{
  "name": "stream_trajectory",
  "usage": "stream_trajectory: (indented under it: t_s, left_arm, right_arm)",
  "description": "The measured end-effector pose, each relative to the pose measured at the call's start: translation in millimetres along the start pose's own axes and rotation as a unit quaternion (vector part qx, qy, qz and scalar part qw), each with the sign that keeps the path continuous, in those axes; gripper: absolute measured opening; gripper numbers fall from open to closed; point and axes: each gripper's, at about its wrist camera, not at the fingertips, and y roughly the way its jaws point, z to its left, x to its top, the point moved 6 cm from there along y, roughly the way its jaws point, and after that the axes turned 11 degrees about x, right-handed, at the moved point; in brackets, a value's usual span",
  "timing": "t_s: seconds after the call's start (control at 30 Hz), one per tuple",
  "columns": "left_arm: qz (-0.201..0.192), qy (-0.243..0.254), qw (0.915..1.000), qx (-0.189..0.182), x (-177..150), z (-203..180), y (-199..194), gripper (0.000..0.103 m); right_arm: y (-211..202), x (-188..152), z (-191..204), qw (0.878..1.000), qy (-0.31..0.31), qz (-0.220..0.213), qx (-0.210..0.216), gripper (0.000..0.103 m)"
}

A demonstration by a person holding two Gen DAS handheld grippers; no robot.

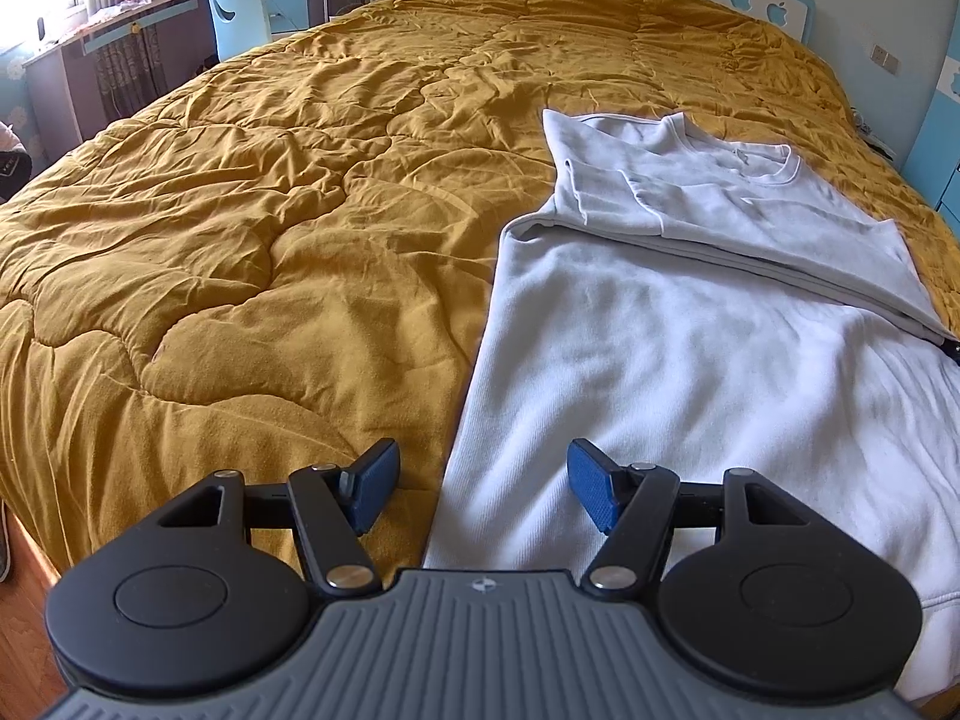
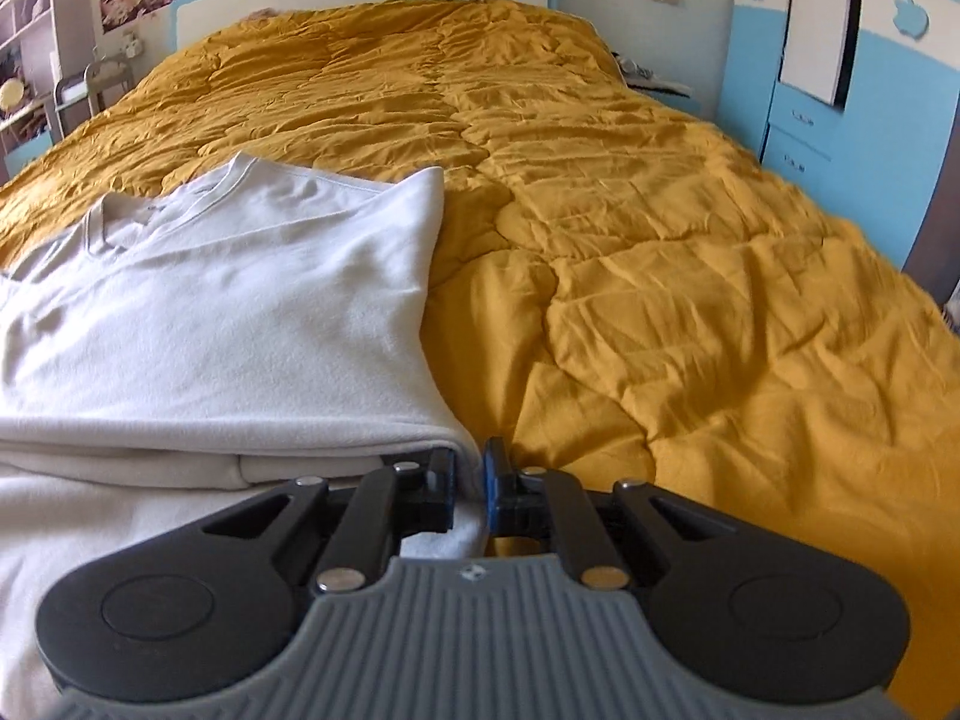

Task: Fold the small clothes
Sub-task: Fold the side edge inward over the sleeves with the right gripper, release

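Sweatshirt [image 1: 690,324], pale grey-white, lies spread on the mustard quilt [image 1: 240,210] of the bed, and from the left wrist view it stretches ahead and to the right of the left tool [image 1: 483,489]. That tool's 2 blue pads [image 1: 375,480] stand spread wide with nothing between them, one over the quilt, the other over the fabric, right at the garment's left edge. Up ahead, the collar end is folded over the body, neckline [image 1: 762,165] showing on top. A light blue chair [image 1: 237,6] sits far ahead on the left.

Over to the right wrist view: the right tool [image 2: 471,480] has its pads pressed together, pinching the sweatshirt's [image 2: 210,324] right edge where the folded layer meets the layer beneath. The garment runs ahead and left of this tool; bare quilt [image 2: 720,300] fills everything to its right.
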Motion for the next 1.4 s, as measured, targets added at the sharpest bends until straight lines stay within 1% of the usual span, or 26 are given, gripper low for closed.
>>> stream_trajectory:
  t_s: [0.03,0.13,0.17,0.2,0.23,0.3,0.37,0.4,0.47,0.5,0.53,0.6,0.63,0.67,0.7,0.8,0.87,0.93,1.0,1.03,1.1,1.2,1.27,1.33,1.37,1.4]
  left_arm:
    - [-0.002,0.0,1.0,0.002,0.4,1.3,-0.6,0.076]
    - [0.0,-0.004,1.0,0.001,1.0,4.4,-1.5,0.076]
    - [0.003,-0.009,0.9999,-0.005,0.6,5.9,-1.9,0.076]
    - [0.006,-0.016,0.9998,-0.014,0.1,7.4,-2.4,0.076]
    - [0.007,-0.02,0.9995,-0.022,-0.1,8.7,-2.7,0.076]
    - [0.004,-0.021,0.9995,-0.023,0.7,9.7,-2.5,0.076]
    - [0.001,-0.017,0.9997,-0.018,1.6,9.4,-1.3,0.076]
    - [0.001,-0.017,0.9997,-0.017,1.8,8.9,-0.5,0.076]
    - [0.002,-0.017,0.9997,-0.017,0.8,8.0,0.1,0.076]
    - [0.001,-0.013,0.9998,-0.017,0.4,7.2,0.0,0.076]
    - [-0.001,-0.008,0.9999,-0.014,-0.2,6.3,-0.1,0.076]
    - [-0.005,0.003,1.0,-0.003,-0.6,5.0,-0.1,0.076]
    - [-0.007,0.008,0.9999,0.003,-0.6,4.5,0.4,0.076]
    - [-0.007,0.01,0.9999,0.006,-0.6,4.1,1.1,0.076]
    - [-0.006,0.012,0.9999,0.007,-0.5,3.8,1.7,0.076]
    - [-0.004,0.011,0.9999,0.01,0.0,3.2,2.8,0.076]
    - [-0.004,0.01,0.9999,0.01,0.1,3.1,2.6,0.076]
    - [-0.002,0.007,0.9999,0.009,0.3,4.0,1.6,0.076]
    - [0.0,-0.001,1.0,0.004,0.9,5.7,-1.4,0.076]
    - [0.0,-0.005,1.0,0.0,1.3,6.5,-3.6,0.076]
    - [-0.002,-0.01,0.9999,-0.007,2.5,7.7,-8.0,0.076]
    - [-0.002,-0.013,0.9999,-0.003,3.3,9.4,-13.1,0.076]
    - [0.005,-0.011,0.9999,0.006,2.6,10.3,-16.3,0.076]
    - [-0.002,-0.007,1.0,0.004,1.8,10.6,-23.2,0.076]
    - [-0.006,-0.006,1.0,0.001,1.7,10.9,-26.8,0.076]
    - [-0.008,-0.004,1.0,0.0,1.6,11.0,-30.2,0.077]
  right_arm:
    - [-3.9,0.4,-1.4,1.0,0.012,0.001,0.006,0.002]
    - [-18.7,1.3,-0.7,1.0,0.017,-0.004,0.02,0.006]
    - [-25.3,2.1,-0.9,1.0,0.018,-0.009,0.018,0.002]
    - [-31.9,3.2,-0.6,1.0,0.017,-0.017,0.012,0.002]
    - [-42.7,5.6,-0.2,0.999,0.015,-0.036,0.015,0.002]
    - [-58.7,13.6,3.3,0.997,0.014,-0.075,0.024,0.003]
    - [-64.9,23.4,6.3,0.994,0.02,-0.11,0.014,0.002]
    - [-63.7,29.6,8.9,0.992,0.023,-0.12,0.013,0.002]
    - [-51.7,40.1,19.1,0.993,0.014,-0.118,0.024,0.001]
    - [-41.5,44.6,27.3,0.993,-0.001,-0.115,0.03,0.0]
    - [-34.9,45.3,33.7,0.993,-0.019,-0.117,0.023,0.0]
    - [-15.8,40.2,54.8,0.987,-0.116,-0.11,-0.013,0.0]
    - [-2.6,33.5,62.7,0.983,-0.156,-0.094,-0.024,0.0]
    - [5.5,28.7,64.3,0.983,-0.163,-0.08,-0.018,0.0]
    - [13.9,23.2,62.5,0.985,-0.162,-0.065,-0.01,0.0]
    - [25.8,16.3,47.3,0.988,-0.139,-0.049,-0.038,0.0]
    - [26.1,18.2,34.6,0.99,-0.114,-0.048,-0.074,0.0]
    - [22.8,19.3,10.8,0.989,-0.062,-0.048,-0.123,0.0]
    - [13.1,20.7,-4.8,0.988,-0.022,-0.057,-0.139,0.0]
    - [5.1,21.1,-10.2,0.988,-0.005,-0.064,-0.139,0.0]
    - [-17.2,21.5,-17.4,0.989,0.022,-0.085,-0.116,0.0]
    - [-52.2,20.6,-19.5,0.988,0.026,-0.114,-0.102,0.0]
    - [-81.1,19.7,-19.1,0.987,0.034,-0.135,-0.084,0.002]
    - [-110.0,17.7,-18.1,0.986,0.042,-0.149,-0.063,0.002]
    - [-124.9,16.2,-16.2,0.986,0.043,-0.153,-0.055,0.005]
    - [-135.7,14.8,-14.2,0.986,0.042,-0.152,-0.048,0.015]
